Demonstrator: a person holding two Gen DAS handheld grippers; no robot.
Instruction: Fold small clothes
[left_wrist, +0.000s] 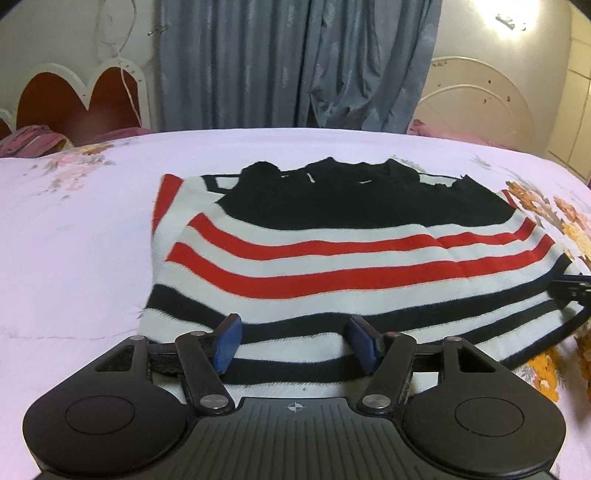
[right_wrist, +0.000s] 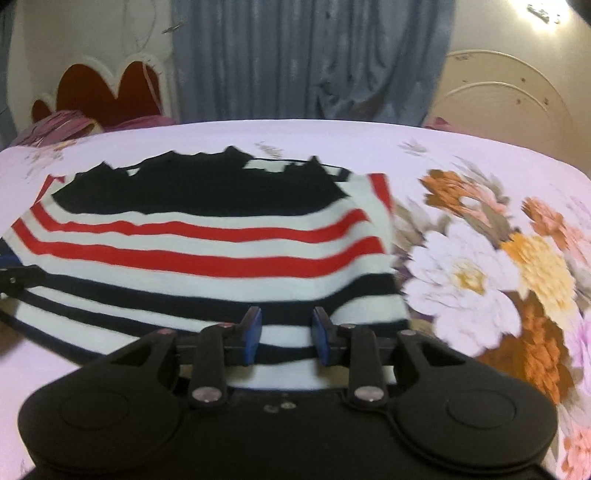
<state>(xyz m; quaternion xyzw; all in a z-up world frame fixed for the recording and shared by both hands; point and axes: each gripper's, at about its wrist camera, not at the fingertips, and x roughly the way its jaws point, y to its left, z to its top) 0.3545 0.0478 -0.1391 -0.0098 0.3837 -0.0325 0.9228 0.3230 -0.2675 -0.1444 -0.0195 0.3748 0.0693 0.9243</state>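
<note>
A small striped sweater (left_wrist: 314, 258) lies flat on the bed, black at the far end, then red and white stripes, then black and white stripes at the near hem. It also shows in the right wrist view (right_wrist: 207, 258). My left gripper (left_wrist: 295, 341) is open over the near hem, its blue pads (left_wrist: 227, 343) apart with the hem between them. My right gripper (right_wrist: 286, 334) is open over the hem near the sweater's right corner, its blue pads (right_wrist: 253, 334) a little closer together. The right gripper's tip shows at the right edge of the left wrist view (left_wrist: 572, 288).
The bed sheet (left_wrist: 74, 240) is pale pink with a big flower print (right_wrist: 480, 266) right of the sweater. Blue curtains (left_wrist: 295, 62) hang behind the bed. A red heart-shaped headboard (left_wrist: 81, 96) and pink bedding (left_wrist: 33, 138) are at the far left, a cream headboard (left_wrist: 476, 107) at the far right.
</note>
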